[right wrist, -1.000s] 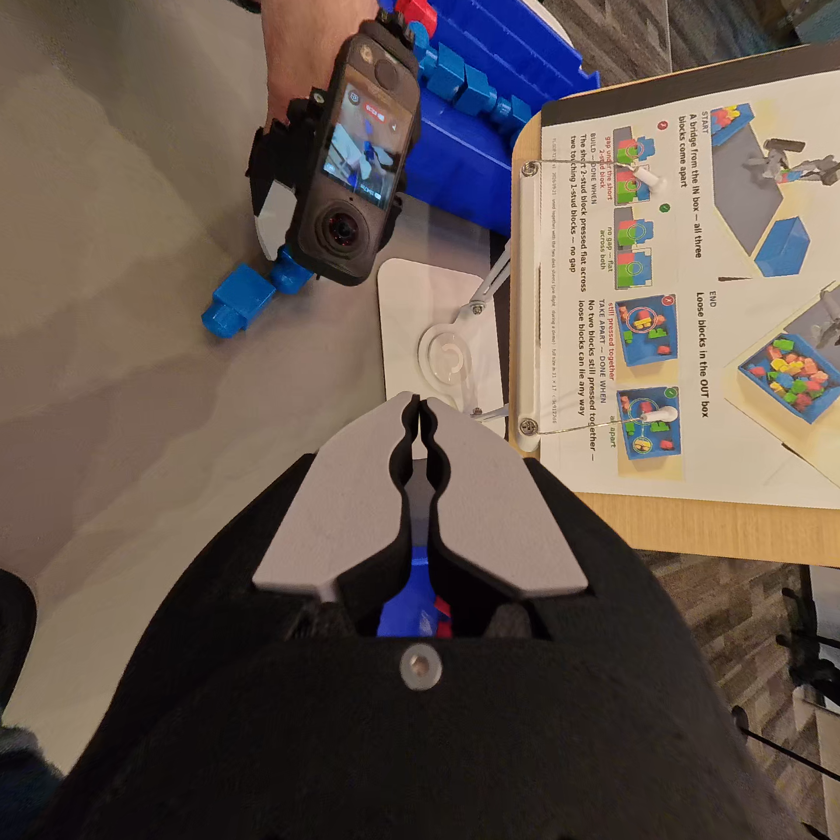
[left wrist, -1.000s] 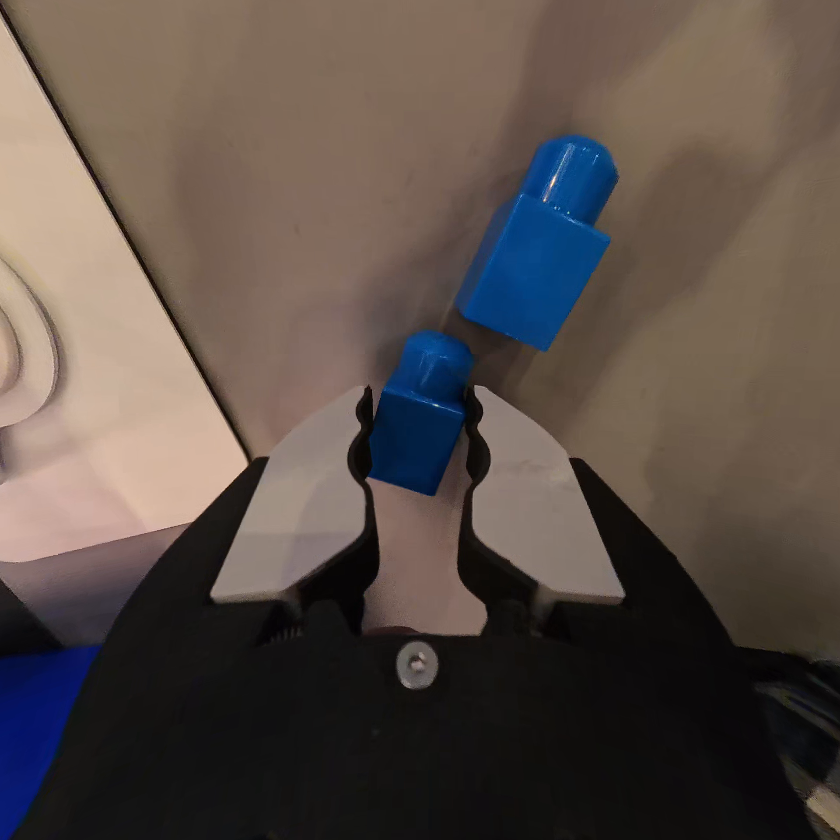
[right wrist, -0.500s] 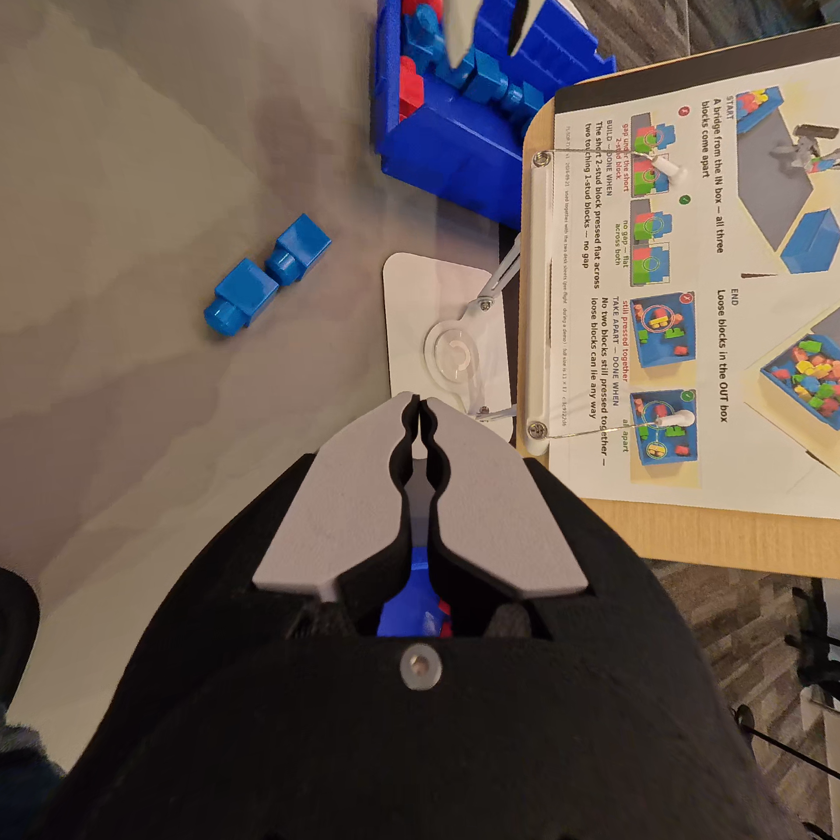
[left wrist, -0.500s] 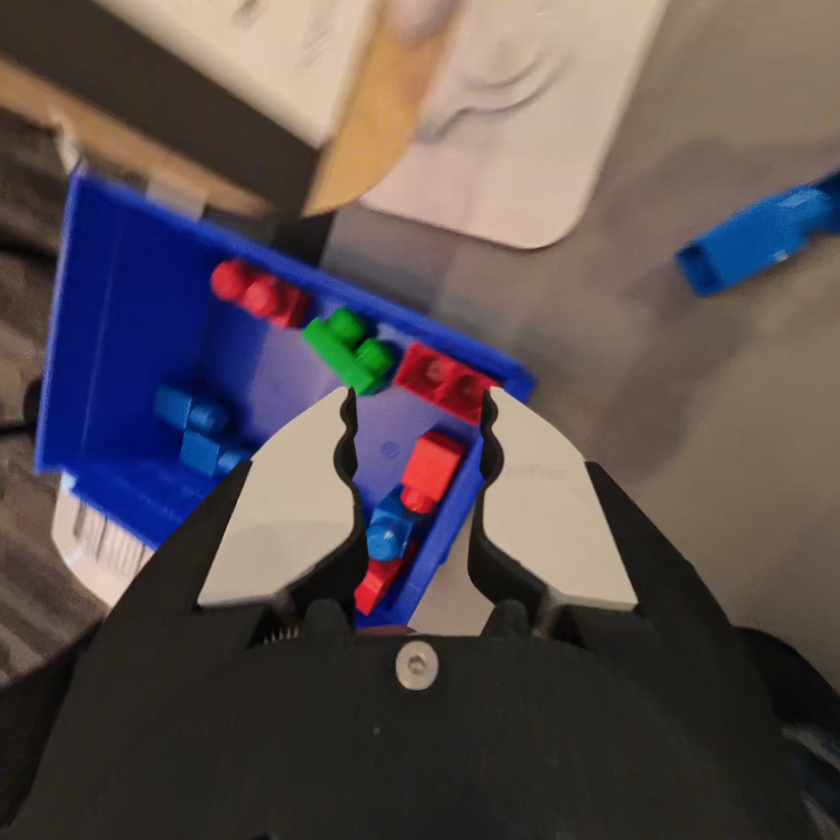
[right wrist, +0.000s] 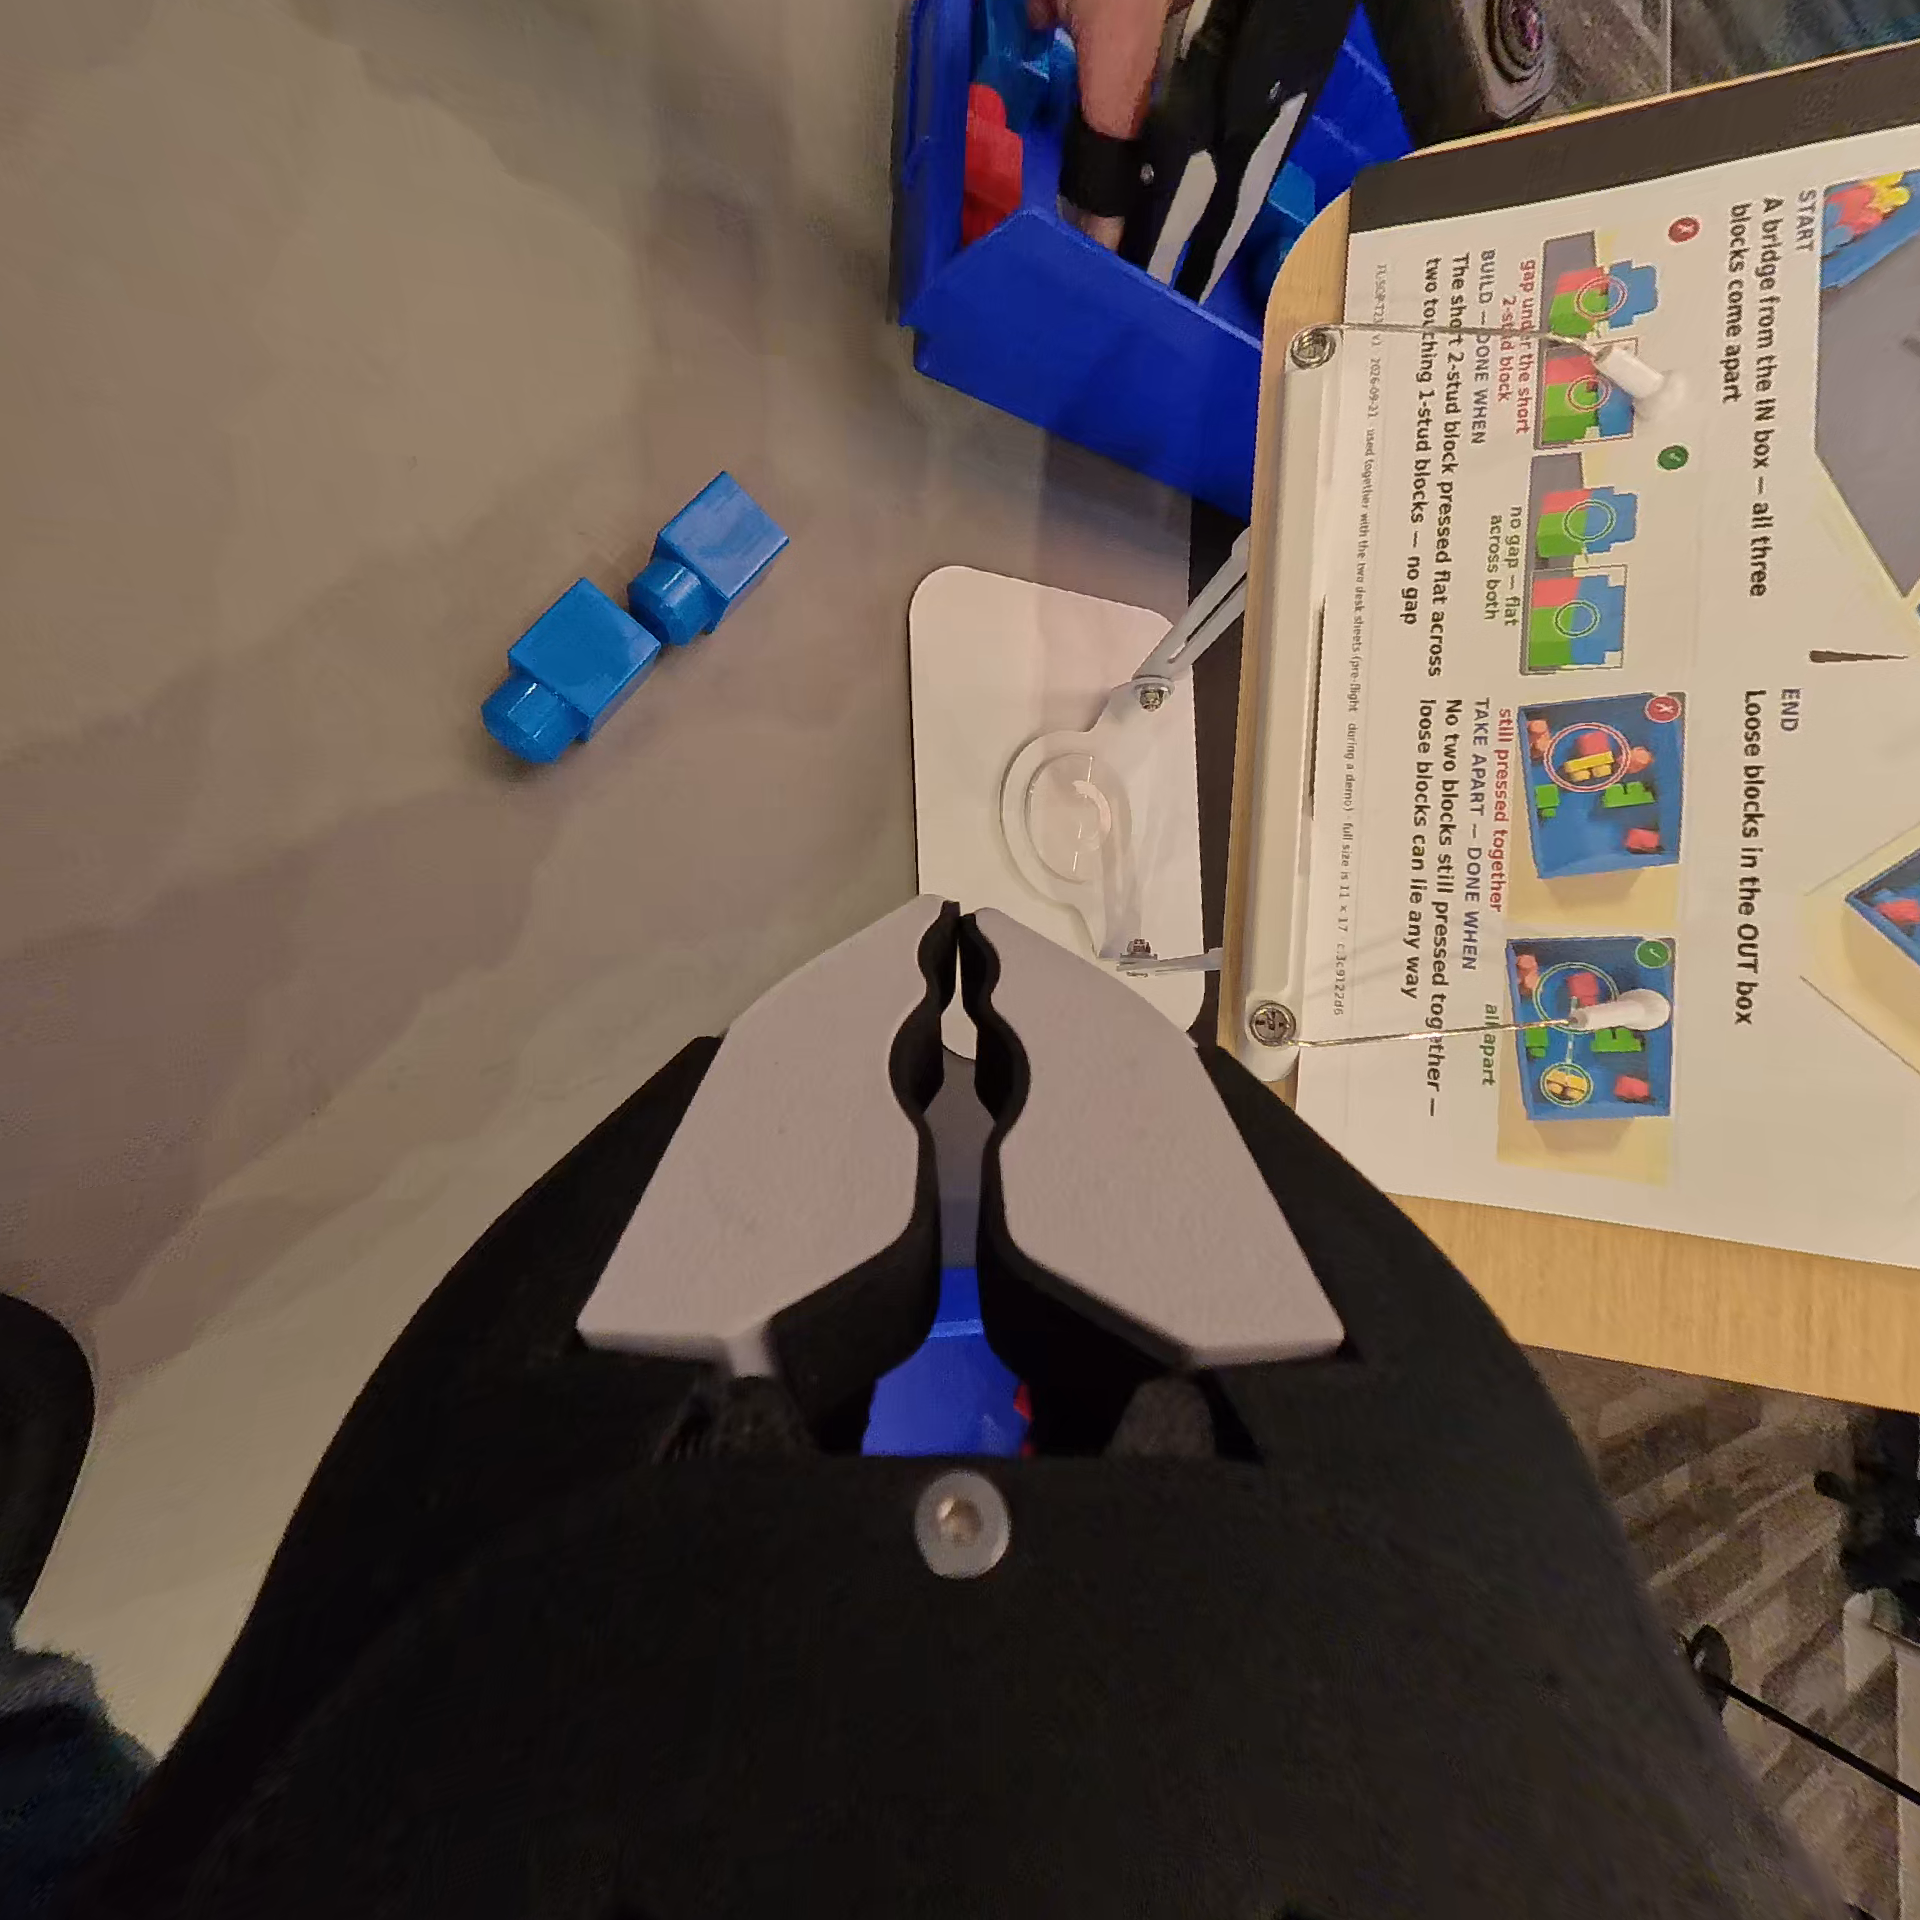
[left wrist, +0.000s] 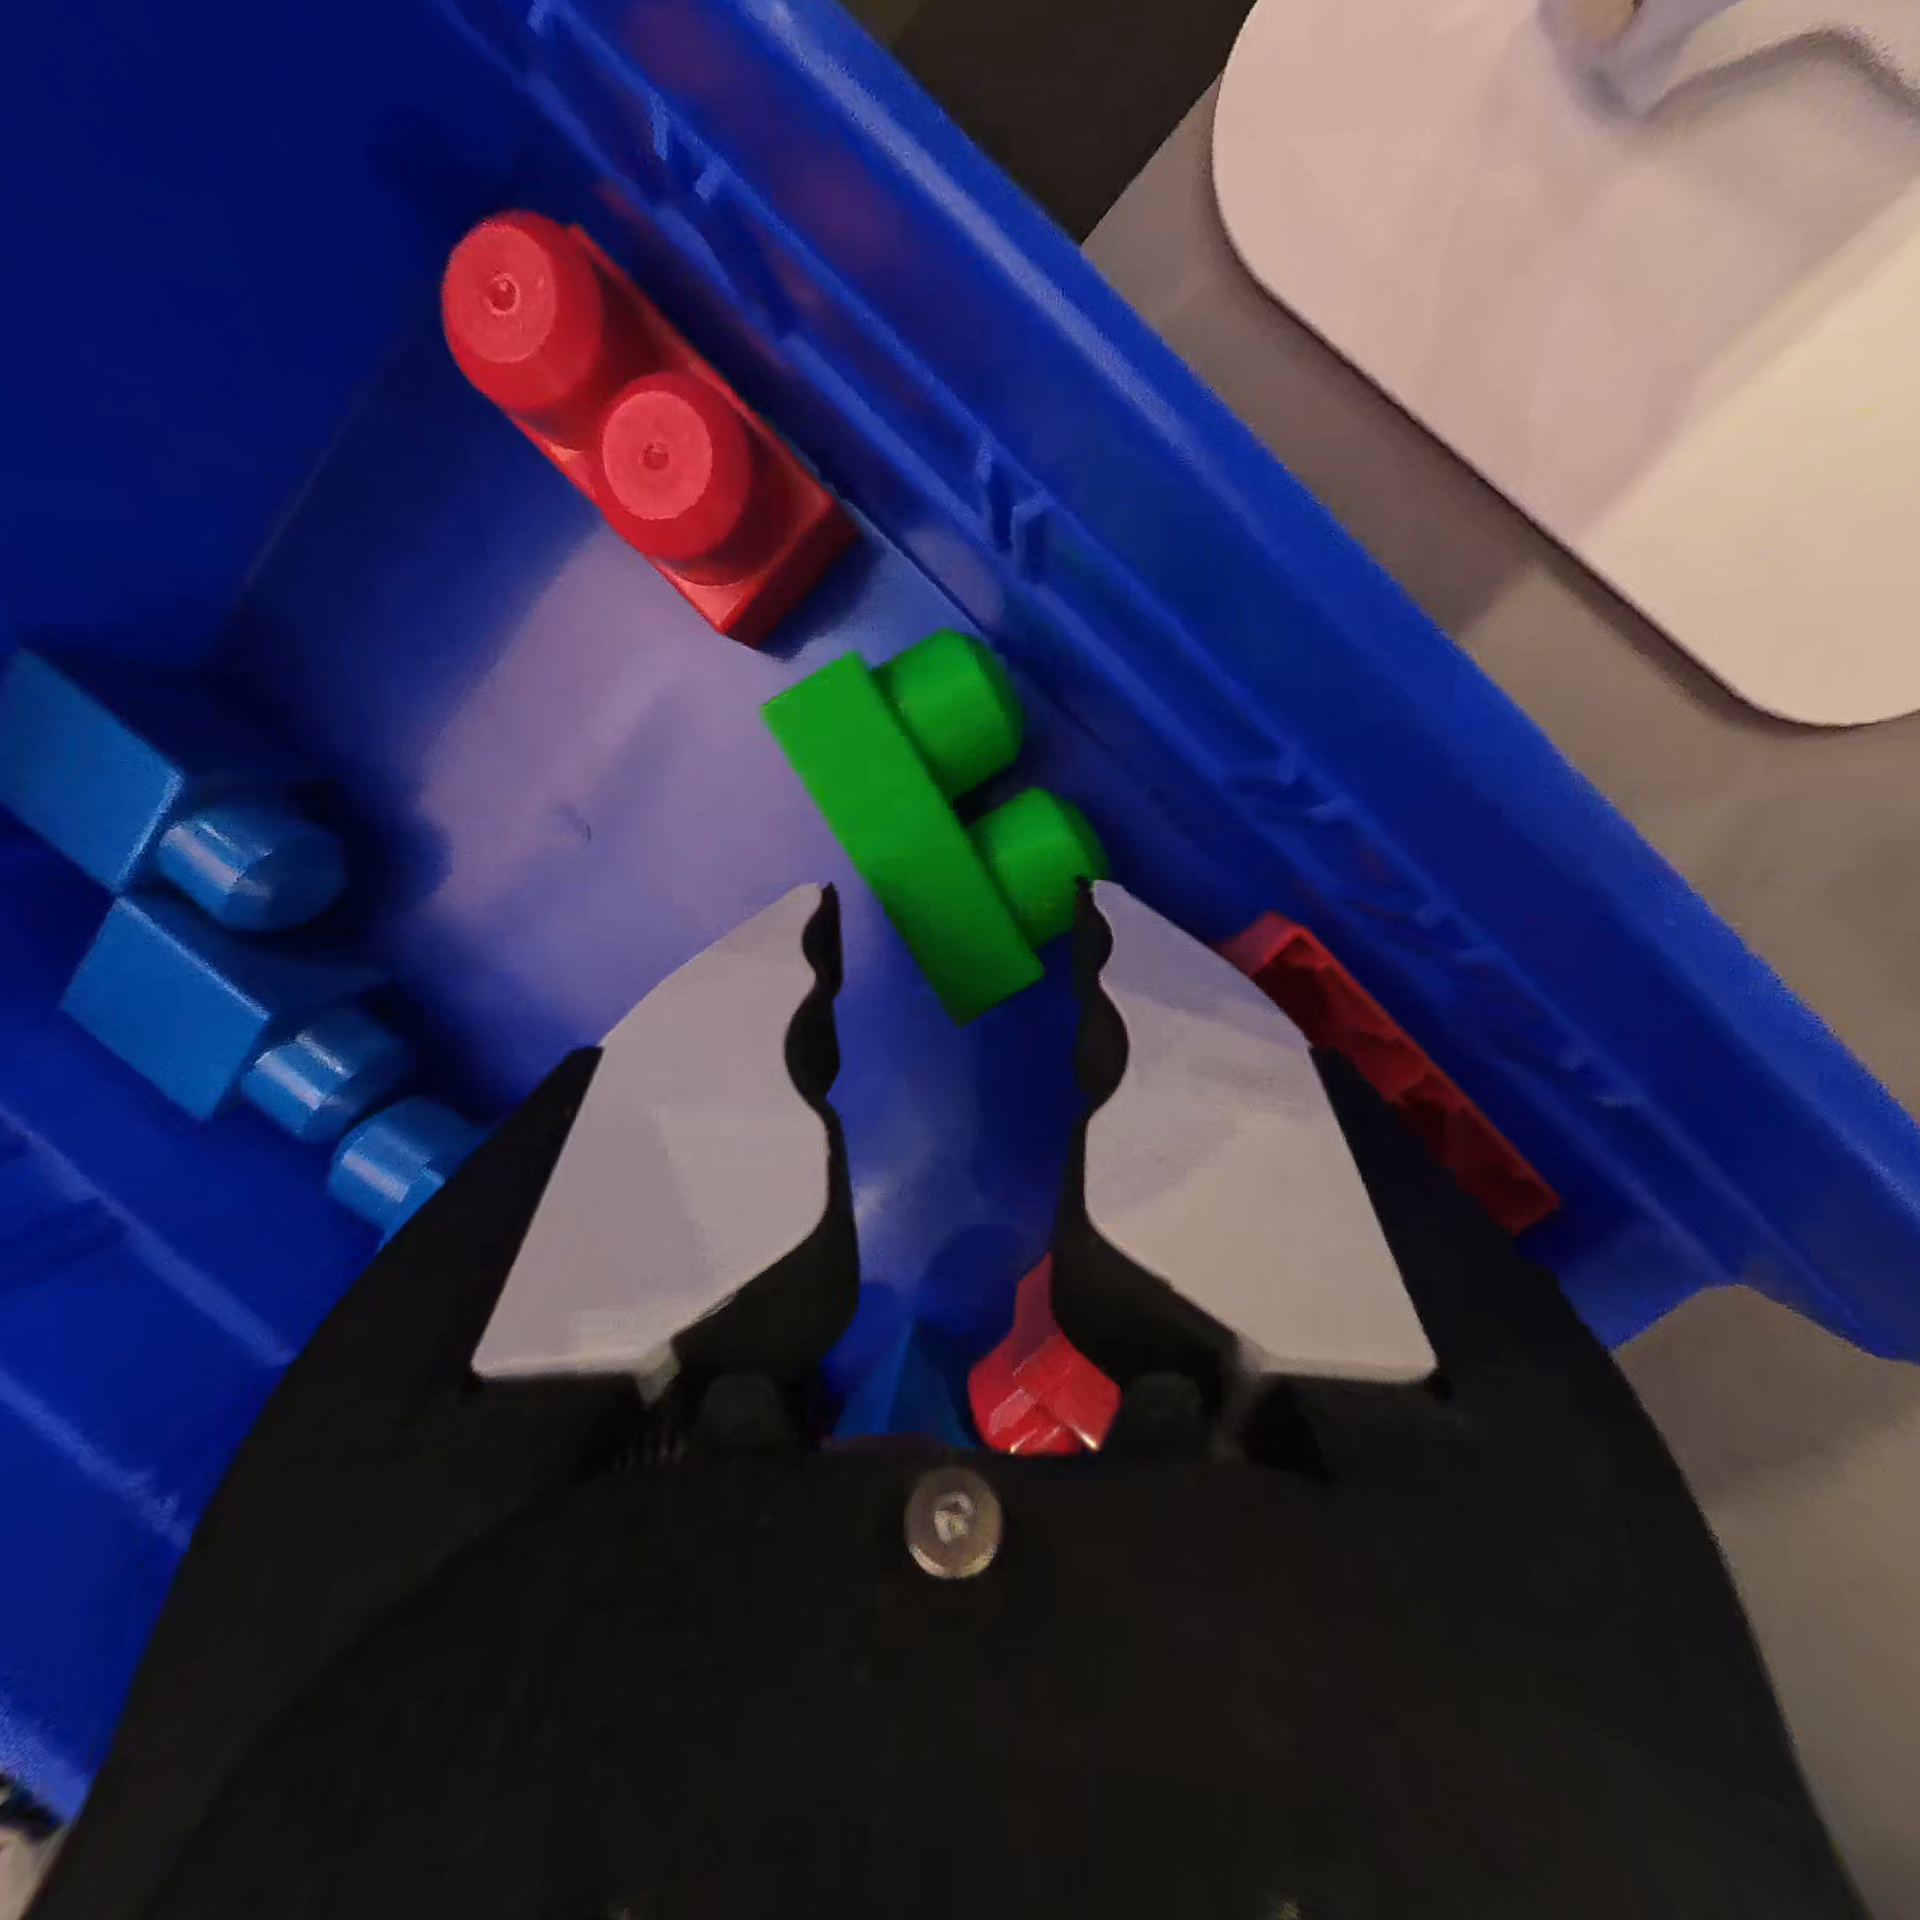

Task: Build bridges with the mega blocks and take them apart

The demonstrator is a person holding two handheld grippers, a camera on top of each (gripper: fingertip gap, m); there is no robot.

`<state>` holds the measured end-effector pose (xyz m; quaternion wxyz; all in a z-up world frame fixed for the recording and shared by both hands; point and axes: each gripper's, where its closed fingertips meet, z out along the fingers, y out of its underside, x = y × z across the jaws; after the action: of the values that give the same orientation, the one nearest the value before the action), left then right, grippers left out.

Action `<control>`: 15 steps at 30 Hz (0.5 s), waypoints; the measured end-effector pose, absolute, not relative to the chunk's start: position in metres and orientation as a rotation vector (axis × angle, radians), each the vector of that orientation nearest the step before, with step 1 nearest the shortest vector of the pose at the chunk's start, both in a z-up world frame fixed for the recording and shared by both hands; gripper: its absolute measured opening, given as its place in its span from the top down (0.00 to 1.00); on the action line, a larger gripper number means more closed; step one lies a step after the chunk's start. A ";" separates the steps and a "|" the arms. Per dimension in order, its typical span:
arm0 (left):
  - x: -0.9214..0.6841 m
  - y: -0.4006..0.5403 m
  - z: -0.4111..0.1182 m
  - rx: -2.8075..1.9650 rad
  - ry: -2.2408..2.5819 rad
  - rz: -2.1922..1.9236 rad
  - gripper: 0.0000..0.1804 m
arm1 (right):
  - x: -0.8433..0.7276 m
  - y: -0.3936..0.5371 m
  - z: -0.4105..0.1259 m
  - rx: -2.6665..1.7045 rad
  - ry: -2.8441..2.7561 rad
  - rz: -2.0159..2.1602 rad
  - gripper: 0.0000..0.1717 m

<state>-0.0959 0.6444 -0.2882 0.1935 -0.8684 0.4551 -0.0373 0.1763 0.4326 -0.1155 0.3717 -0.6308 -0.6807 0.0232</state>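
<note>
Left gripper [left wrist: 954, 904] is hanging spread and empty over the blue bin [left wrist: 1351, 748], its fingertips straddling the green block [left wrist: 894, 831] lying near the bin's long wall. Judgement: centring before squeezing is advisable, as one stud is nearly touching a fingertip. Right gripper [right wrist: 958, 920] is resting clenched, holding nothing. Two joined blue blocks [right wrist: 634, 623] are lying mid-tabletop.

A smooth grey table [right wrist: 312, 312] carries everything. Two blue blocks [right wrist: 634, 623] lie on their sides on it, end to end and touching. A blue bin [right wrist: 1081, 353] stands at the far edge, just beside a white stand base [right wrist: 997, 665] and a wooden board [right wrist: 1558, 1299] that bears a printed sheet [right wrist: 1704, 1143].
</note>
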 end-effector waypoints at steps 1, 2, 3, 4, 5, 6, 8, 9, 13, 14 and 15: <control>-0.095 0.647 -0.288 -2.427 1.267 -0.109 0.80 | 0.176 0.432 -0.115 -1.615 -1.745 0.057 1.00; -0.095 0.650 -0.288 -2.417 1.251 -0.096 0.81 | 0.176 0.432 -0.114 -1.613 -1.744 0.058 1.00; -0.095 0.651 -0.288 -2.409 1.248 -0.101 0.81 | 0.176 0.431 -0.114 -1.611 -1.743 0.059 1.00; -0.095 0.651 -0.288 -2.402 1.250 -0.105 0.81 | 0.176 0.431 -0.113 -1.611 -1.743 0.058 1.00; -0.096 0.651 -0.288 -2.406 1.245 -0.115 0.82 | 0.176 0.431 -0.113 -1.611 -1.743 0.056 1.00; -0.096 0.652 -0.286 -2.390 1.255 -0.113 0.85 | 0.176 0.431 -0.113 -1.611 -1.744 0.054 1.00; -0.099 0.653 -0.283 -2.380 1.256 -0.116 0.88 | 0.176 0.431 -0.114 -1.612 -1.745 0.055 1.00; -0.100 0.653 -0.283 -2.376 1.261 -0.124 0.89 | 0.176 0.431 -0.114 -1.612 -1.745 0.055 1.00; -0.099 0.654 -0.270 -2.330 1.246 -0.162 0.94 | 0.177 0.432 -0.115 -1.619 -1.745 0.053 1.00; -0.099 0.656 -0.263 -2.312 1.219 -0.168 0.97 | 0.177 0.432 -0.115 -1.619 -1.745 0.055 1.00; -0.101 0.653 -0.258 -2.309 1.232 -0.169 0.99 | 0.177 0.432 -0.115 -1.619 -1.745 0.058 1.00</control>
<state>-0.1013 0.6530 -0.2585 0.2567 -0.8509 0.4541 -0.0622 0.1770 0.4320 -0.1151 0.3713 -0.6313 -0.6805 0.0224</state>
